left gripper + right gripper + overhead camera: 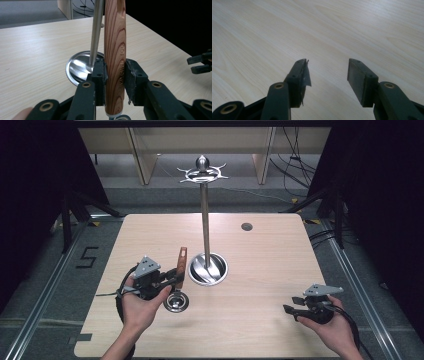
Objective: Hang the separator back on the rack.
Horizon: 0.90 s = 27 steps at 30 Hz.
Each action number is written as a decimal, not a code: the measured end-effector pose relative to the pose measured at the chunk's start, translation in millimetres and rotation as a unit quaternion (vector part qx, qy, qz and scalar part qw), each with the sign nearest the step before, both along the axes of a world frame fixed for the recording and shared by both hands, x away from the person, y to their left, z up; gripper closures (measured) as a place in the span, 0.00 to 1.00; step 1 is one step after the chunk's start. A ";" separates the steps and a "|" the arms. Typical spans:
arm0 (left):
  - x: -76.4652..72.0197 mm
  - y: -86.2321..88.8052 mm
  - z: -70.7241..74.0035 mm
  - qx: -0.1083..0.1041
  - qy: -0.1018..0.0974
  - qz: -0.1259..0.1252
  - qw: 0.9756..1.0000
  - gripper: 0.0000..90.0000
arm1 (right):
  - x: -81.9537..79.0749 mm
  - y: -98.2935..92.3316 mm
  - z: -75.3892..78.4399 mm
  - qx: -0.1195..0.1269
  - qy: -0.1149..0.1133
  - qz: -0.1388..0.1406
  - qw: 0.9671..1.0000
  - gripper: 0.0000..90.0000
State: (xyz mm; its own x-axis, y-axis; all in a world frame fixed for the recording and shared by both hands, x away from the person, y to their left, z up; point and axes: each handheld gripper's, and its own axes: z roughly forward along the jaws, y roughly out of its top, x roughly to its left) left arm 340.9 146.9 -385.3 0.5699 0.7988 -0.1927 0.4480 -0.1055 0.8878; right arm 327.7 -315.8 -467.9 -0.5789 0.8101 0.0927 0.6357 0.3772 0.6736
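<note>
Pale wooden table, dark curtains around: the left gripper pinches the wooden handle of one ladle, its steel bowl hanging low beside the single rack's base. It looks stiff, bowl-heavy and smooth (likely to swing), so mid-handle seems the sound hold. The right gripper, one of two, rests spread and empty above bare tabletop.

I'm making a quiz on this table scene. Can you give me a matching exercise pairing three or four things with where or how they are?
1. wooden handle
2. left tool
3. right tool
4. metal stand

a. open, nothing between its jaws
b. upright in a round steel base
c. clamped between two jaws
d. shut on the handle

Pairs: 1-c, 2-d, 3-a, 4-b
</note>
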 end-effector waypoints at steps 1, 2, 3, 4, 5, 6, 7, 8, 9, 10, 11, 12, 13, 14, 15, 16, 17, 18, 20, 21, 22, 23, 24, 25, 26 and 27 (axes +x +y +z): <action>-0.2 -0.2 1.3 -0.001 0.000 0.002 1.000 0.78 | 0.0 -0.2 0.2 -0.002 -0.003 -0.001 1.000 0.56; 1.8 -0.3 1.9 -0.002 -0.012 -0.005 1.000 0.78 | 1.1 -0.8 -0.6 -0.004 -0.017 0.002 1.000 0.56; 1.9 -0.4 2.9 -0.001 -0.013 -0.006 1.000 0.78 | 0.9 -0.7 -0.5 -0.004 -0.016 0.002 1.000 0.56; 2.3 -0.3 4.0 0.001 -0.015 -0.007 1.000 0.78 | 0.9 -0.7 -0.5 -0.004 -0.016 0.002 1.000 0.56; 2.9 -0.5 4.9 0.000 -0.019 -0.007 1.000 0.78 | -0.3 -0.1 0.2 -0.001 -0.007 -0.002 1.000 0.56; 2.2 -0.7 6.2 -0.001 -0.016 -0.002 1.000 0.78 | 0.3 -0.6 0.2 -0.003 -0.011 0.002 1.000 0.56; 2.9 -0.9 6.7 -0.006 -0.017 -0.004 1.000 0.78 | 0.3 -0.5 0.2 -0.003 -0.012 0.001 1.000 0.56; 2.6 -0.4 8.0 -0.001 -0.018 -0.002 1.000 0.78 | 0.4 -0.4 0.1 -0.003 -0.013 0.001 1.000 0.56; 3.3 0.2 8.9 -0.003 -0.022 -0.006 1.000 0.78 | 0.3 -0.6 0.3 -0.003 -0.012 0.002 1.000 0.56; 3.4 0.4 10.1 -0.005 -0.021 -0.006 1.000 0.78 | 0.3 -0.6 0.3 -0.003 -0.011 0.002 1.000 0.56; 3.6 0.3 10.7 -0.010 -0.022 -0.006 1.000 0.78 | 0.4 -0.4 0.0 -0.003 -0.012 0.000 1.000 0.56; 3.9 0.8 11.7 -0.009 -0.022 -0.009 1.000 0.78 | 0.4 -0.3 0.0 -0.003 -0.012 0.001 1.000 0.56; 3.8 1.3 12.8 -0.009 -0.021 -0.005 1.000 0.78 | 0.4 -0.3 0.0 -0.003 -0.012 0.001 1.000 0.56; 3.7 2.2 14.0 -0.005 -0.021 0.000 1.000 0.78 | 0.3 -0.5 0.4 -0.003 -0.010 0.002 1.000 0.56; 4.6 3.0 15.2 -0.004 -0.023 -0.003 1.000 0.78 | 0.4 -0.4 0.3 -0.003 -0.010 0.002 1.000 0.56; 5.4 3.3 15.8 -0.004 -0.025 -0.005 1.000 0.78 | 0.4 -0.1 0.2 -0.001 -0.009 0.002 1.000 0.56; 6.5 3.9 16.9 -0.003 -0.026 -0.009 1.000 0.78 | 0.6 0.0 -0.2 0.000 -0.010 0.003 1.000 0.56; 7.4 4.1 17.8 -0.004 -0.027 -0.011 1.000 0.78 | 0.5 0.0 0.1 -0.001 -0.010 0.002 1.000 0.56; 8.8 4.8 20.2 -0.002 -0.030 -0.013 0.999 0.78 | 0.5 0.0 0.0 -0.001 -0.010 0.002 1.000 0.56; 9.7 5.2 21.4 -0.003 -0.032 -0.014 0.999 0.78 | 0.3 0.2 0.1 0.001 -0.011 0.000 1.000 0.56; 10.0 5.2 22.4 -0.004 -0.033 -0.013 0.999 0.78 | 0.6 -0.1 0.1 0.000 -0.013 0.002 1.000 0.56; 10.5 5.3 24.1 -0.002 -0.035 -0.012 0.999 0.78 | 0.4 0.2 0.1 0.001 -0.010 -0.001 1.000 0.56; 11.0 5.3 25.3 -0.004 -0.036 -0.011 0.999 0.78 | 0.8 -0.1 -0.1 -0.001 -0.011 0.002 1.000 0.56; 11.9 5.5 27.7 -0.003 -0.040 -0.011 0.999 0.78 | 0.8 -0.1 -0.1 -0.002 -0.011 0.002 1.000 0.56; 11.9 5.5 27.7 -0.003 -0.040 -0.011 0.999 0.78 | 0.8 0.1 -0.1 -0.001 -0.011 0.002 1.000 0.56; 12.3 5.1 28.9 -0.005 -0.041 -0.010 0.999 0.78 | 0.7 0.1 -0.1 -0.001 -0.011 0.001 1.000 0.56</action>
